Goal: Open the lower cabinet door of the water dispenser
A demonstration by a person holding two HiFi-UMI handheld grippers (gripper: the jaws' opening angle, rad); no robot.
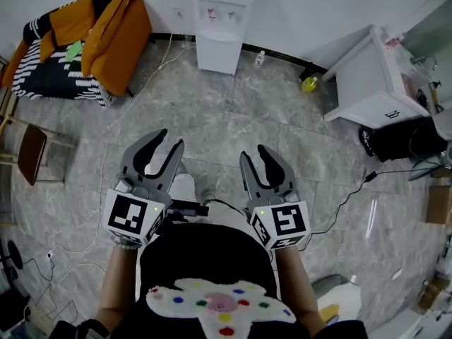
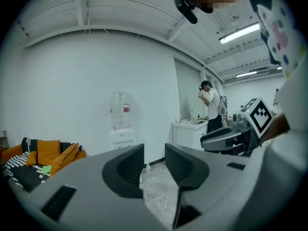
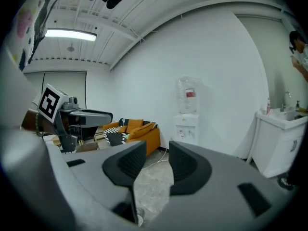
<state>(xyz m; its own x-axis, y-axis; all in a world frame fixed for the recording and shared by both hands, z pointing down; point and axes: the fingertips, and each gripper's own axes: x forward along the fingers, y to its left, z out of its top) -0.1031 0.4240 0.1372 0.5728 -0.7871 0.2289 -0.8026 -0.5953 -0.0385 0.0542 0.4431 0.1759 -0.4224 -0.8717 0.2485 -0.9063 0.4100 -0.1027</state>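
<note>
**A:** Entry one, the task's thing?

**B:** One water dispenser (image 1: pixel 222 20), white, upright against the far wall (image 1: pixel 318 13), at 12 o'clock in the head view. Its lower cabinet door (image 1: pixel 217 55) faces the room and looks shut. The handle is too small to make out. It is well apart from both grippers.

**A:** Grippers?

**B:** One left gripper (image 1: pixel 169 141), at 7 o'clock from frame centre, jaws parted, released. Its own view shows only floor (image 1: pixel 233 119) in the gap. One right gripper (image 1: pixel 254 154), at 5 o'clock, jaws likewise parted, holding nothing. Both point toward 12 o'clock, with the dispenser ahead of them.

**A:** Furnishings?

**B:** One sofa (image 1: pixel 42 73), black-and-white striped with orange cushions, at 10 o'clock. One white sink unit (image 1: pixel 367 83), at 2 o'clock. One wooden chair (image 1: pixel 32 154), at 9 o'clock.

**A:** Small items?

**B:** One small bottle (image 1: pixel 260 58) on the floor by the wall, just right of the dispenser. One cable (image 1: pixel 346 196) trails across the grey marbled floor at 3 o'clock.

**A:** Anyone else?

**B:** One person (image 2: pixel 211 112), standing at the sink unit, seen in the left gripper view.
</note>
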